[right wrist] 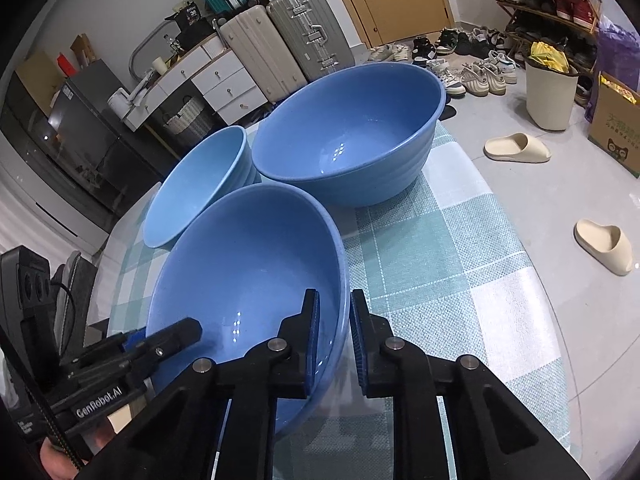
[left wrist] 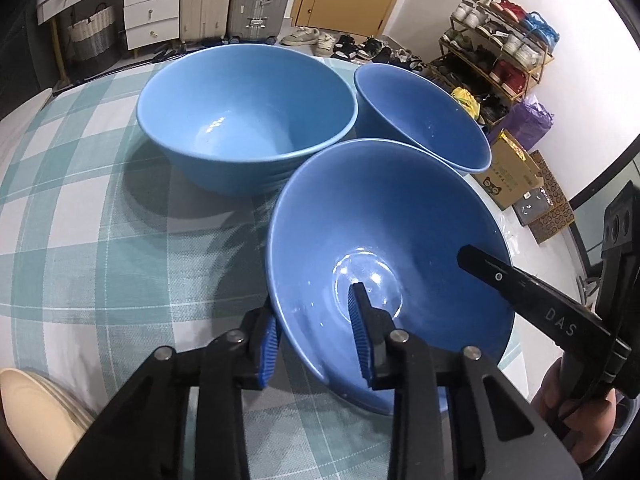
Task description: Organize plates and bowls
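I had 3 blue bowls in front of me on the checked tablecloth (left wrist: 100, 208). The near bowl (left wrist: 392, 264) sat closest to both cameras, tipped rather than level, its mouth facing up and leaning toward the left gripper (left wrist: 316, 340). A round bowl has no long axis to speak of.

My left gripper straddled that bowl's near rim, 1 ribbed blue pad inside the wall, the other outside; the gap looked closed on the rim, so I read it as clamped. The right gripper (right wrist: 334, 340) held the opposite rim the same way, 1 finger inside, 1 outside, pressed to the wall.

Behind it stood the big bowl (left wrist: 248, 116), upright, and the small bowl (left wrist: 424, 116) beside it, tilted and reaching behind the near bowl's rim. They crowded the far side of the near bowl.

A stack of cream plates (left wrist: 28, 412) lay at the left edge. Beyond the table were suitcases (right wrist: 280, 44), a shoe rack (left wrist: 500, 48) and 2 slippers (right wrist: 516, 148).
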`<state>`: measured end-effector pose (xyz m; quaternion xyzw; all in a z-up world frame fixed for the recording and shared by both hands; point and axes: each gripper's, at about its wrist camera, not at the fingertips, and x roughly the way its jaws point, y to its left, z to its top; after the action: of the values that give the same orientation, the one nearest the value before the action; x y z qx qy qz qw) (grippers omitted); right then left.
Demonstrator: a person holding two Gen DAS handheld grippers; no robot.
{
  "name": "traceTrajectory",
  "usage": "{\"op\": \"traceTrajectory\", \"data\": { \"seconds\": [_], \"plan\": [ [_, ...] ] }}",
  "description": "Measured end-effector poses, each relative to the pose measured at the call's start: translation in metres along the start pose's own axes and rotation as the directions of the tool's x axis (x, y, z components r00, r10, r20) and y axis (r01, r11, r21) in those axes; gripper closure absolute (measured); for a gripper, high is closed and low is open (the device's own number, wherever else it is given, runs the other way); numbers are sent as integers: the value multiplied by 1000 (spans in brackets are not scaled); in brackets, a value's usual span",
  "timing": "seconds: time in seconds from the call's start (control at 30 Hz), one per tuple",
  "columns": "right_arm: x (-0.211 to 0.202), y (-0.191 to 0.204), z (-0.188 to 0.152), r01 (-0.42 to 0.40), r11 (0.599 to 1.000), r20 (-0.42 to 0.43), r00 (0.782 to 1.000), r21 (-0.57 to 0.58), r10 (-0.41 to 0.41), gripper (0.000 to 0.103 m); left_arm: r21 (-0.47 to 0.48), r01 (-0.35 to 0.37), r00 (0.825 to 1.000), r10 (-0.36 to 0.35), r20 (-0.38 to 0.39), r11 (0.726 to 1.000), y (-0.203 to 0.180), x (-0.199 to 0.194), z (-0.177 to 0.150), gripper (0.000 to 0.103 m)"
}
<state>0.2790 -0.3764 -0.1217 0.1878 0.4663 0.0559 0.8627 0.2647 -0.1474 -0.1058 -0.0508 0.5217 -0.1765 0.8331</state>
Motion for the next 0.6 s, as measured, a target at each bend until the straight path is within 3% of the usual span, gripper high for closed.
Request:
{"op": "traceTrajectory", "data": {
  "seconds": [0.23,0.37,0.5,0.6],
  "plan": [
    [0,-2,-1,7,1000,-1,1000,1,-7,86,9,6,1000,-6,8,1000,2,-2,0,72],
    [0,-3,-2,7,1000,-2,1000,18,-6,86,-21,45,999,-45,-3,999,3,-3,-1,72],
    [1,-1,-4,25,1000,3,1000,-6,-25,86,26,2,1000,-2,11,1000,-4,-2,-3,72],
    [4,6,-6,60,997,4,998,-48,-59,86,25,8,1000,-9,23,1000,-2,-3,-4,72]
  ]
}}
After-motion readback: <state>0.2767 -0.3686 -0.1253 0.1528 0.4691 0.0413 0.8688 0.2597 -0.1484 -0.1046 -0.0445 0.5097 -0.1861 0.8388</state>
